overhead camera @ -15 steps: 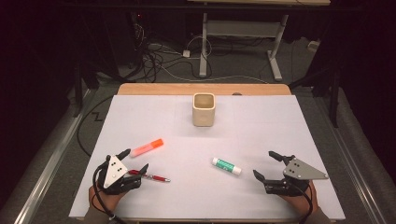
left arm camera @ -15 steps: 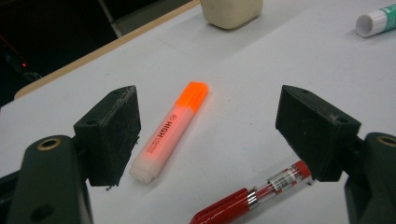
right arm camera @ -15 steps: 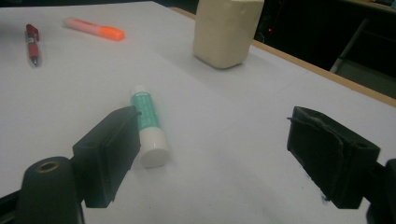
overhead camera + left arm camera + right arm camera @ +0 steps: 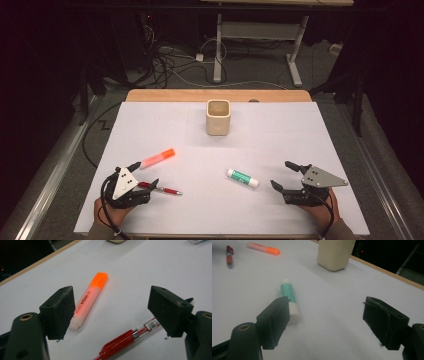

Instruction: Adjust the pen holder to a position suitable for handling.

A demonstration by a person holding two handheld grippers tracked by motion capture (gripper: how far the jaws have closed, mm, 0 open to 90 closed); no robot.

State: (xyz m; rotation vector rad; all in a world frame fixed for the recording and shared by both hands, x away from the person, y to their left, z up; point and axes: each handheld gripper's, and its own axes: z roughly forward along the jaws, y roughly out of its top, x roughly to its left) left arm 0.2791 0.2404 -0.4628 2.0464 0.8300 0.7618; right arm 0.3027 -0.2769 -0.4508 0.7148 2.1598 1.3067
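Red pen (image 4: 161, 189) lies just right of the left hand-held gripper (image 4: 146, 175), unmoved since half a second ago; both it and the right hand-held gripper (image 4: 283, 175) gape wide, empty, pickup pending.

A white-topped table (image 4: 280, 150) carries a beige cup (image 4: 218, 117), orange highlighter (image 4: 157, 158), red pen (image 4: 162, 189) and green-labelled glue stick (image 4: 243, 178).

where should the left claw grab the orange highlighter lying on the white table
Across the pale barrel of the orange highlighter, near its middle, coming straight down from above. It lies flat on the white table, so only its two long flat sides are free to pinch. The open left claw should probably turn to straddle it and stay clear of the red pen.
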